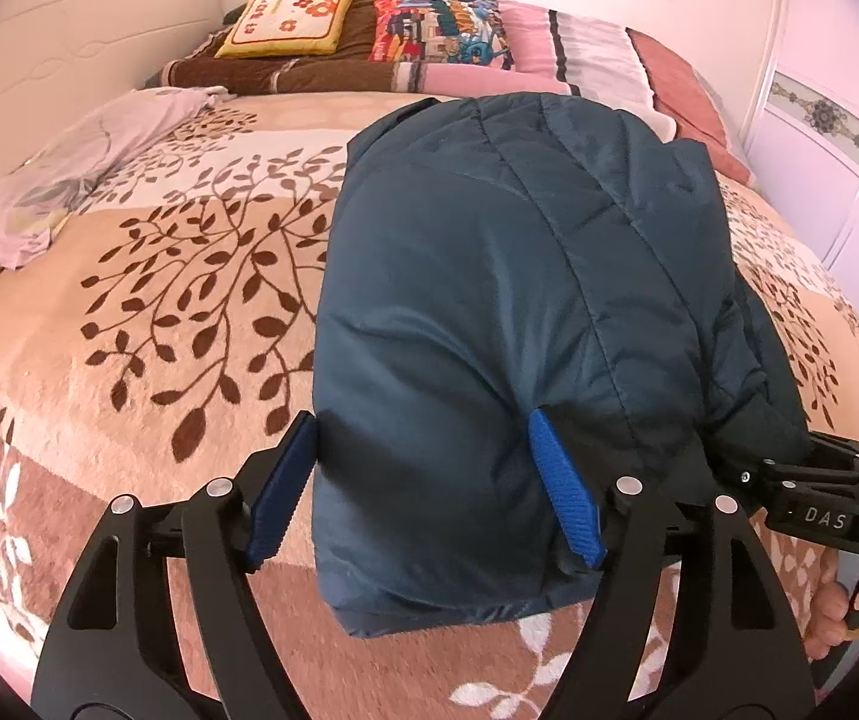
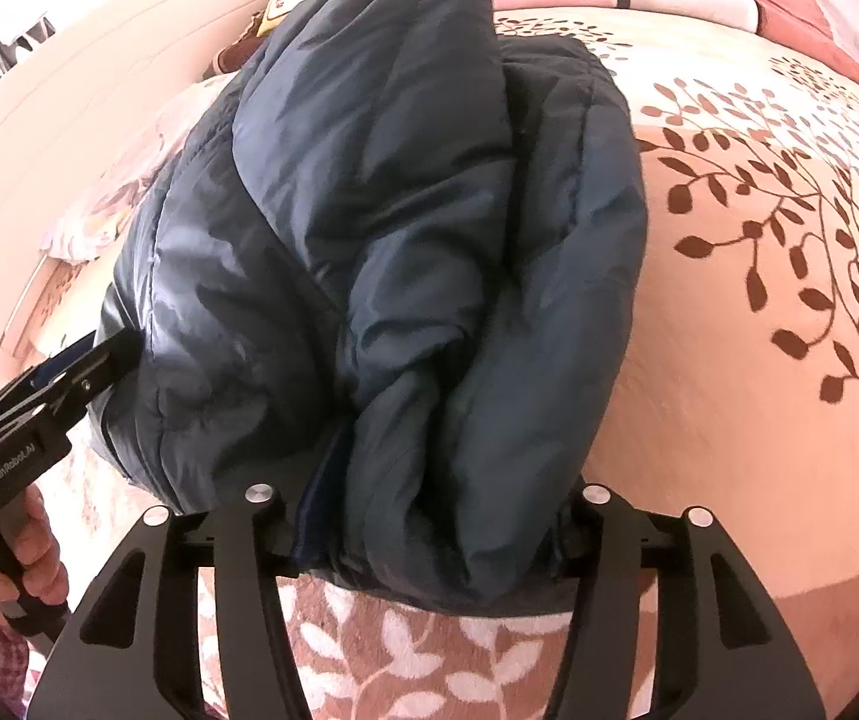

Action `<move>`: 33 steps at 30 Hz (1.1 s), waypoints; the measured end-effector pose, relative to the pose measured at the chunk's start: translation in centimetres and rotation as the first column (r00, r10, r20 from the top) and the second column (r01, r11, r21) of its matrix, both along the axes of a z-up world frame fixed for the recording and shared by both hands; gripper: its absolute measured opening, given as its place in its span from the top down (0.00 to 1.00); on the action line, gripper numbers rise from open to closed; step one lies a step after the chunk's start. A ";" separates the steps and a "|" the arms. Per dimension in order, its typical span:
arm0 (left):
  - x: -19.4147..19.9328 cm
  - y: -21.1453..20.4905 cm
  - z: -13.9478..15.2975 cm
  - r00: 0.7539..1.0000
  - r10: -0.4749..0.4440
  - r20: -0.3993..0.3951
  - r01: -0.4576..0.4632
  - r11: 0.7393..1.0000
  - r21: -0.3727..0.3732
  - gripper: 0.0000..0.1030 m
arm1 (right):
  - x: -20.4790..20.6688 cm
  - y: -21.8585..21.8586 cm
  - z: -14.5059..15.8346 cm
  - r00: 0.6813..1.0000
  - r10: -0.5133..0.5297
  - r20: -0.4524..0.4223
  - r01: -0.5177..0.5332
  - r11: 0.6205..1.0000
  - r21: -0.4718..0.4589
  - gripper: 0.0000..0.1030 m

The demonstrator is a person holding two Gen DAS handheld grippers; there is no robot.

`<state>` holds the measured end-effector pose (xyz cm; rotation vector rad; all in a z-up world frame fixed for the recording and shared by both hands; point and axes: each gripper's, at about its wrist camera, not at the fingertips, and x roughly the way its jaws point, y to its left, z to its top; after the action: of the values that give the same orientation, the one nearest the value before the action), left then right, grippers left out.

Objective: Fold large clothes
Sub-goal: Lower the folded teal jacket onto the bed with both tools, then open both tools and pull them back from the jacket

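as the folded navy jacket (image 1: 489,300) is settled on the bed (image 1: 129,300), the left gripper (image 1: 423,492) is held apart astride its near edge, the right gripper (image 2: 429,528) hidden in padding, jaw state not discernible.

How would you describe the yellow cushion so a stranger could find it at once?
Start at the white headboard at the far end of the bed. On the brown blanket just below it lies the yellow cushion. It alone has a yellow border and orange flowers; its neighbour to the right is a multicoloured cartoon pillow.

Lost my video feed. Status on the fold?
Left gripper open, astride jacket's near edge. Right gripper: jaws hidden in the fabric. Navy puffer jacket folded on the bedspread. Nothing obstructing.
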<state>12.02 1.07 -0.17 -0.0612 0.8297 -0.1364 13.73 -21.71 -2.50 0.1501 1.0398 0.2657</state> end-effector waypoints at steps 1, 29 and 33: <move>-0.1 -0.1 0.1 1.000 0.000 0.001 0.000 1.000 0.002 0.30 | -0.1 -0.1 0.1 1.000 -0.002 0.001 0.002 1.000 0.001 0.45; -9.9 0.5 3.4 0.998 0.030 -0.049 -0.034 0.997 -0.073 0.29 | -10.2 0.5 5.1 0.994 -0.090 0.058 0.096 0.989 -0.109 0.42; -11.5 0.5 3.2 0.997 0.033 -0.065 -0.038 0.996 -0.075 0.29 | -11.3 0.6 5.4 0.993 -0.105 0.061 0.111 0.987 -0.117 0.42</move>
<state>0.52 1.57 3.02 -0.1529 0.8861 -0.1328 2.38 -21.11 2.90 0.0893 0.9868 0.1076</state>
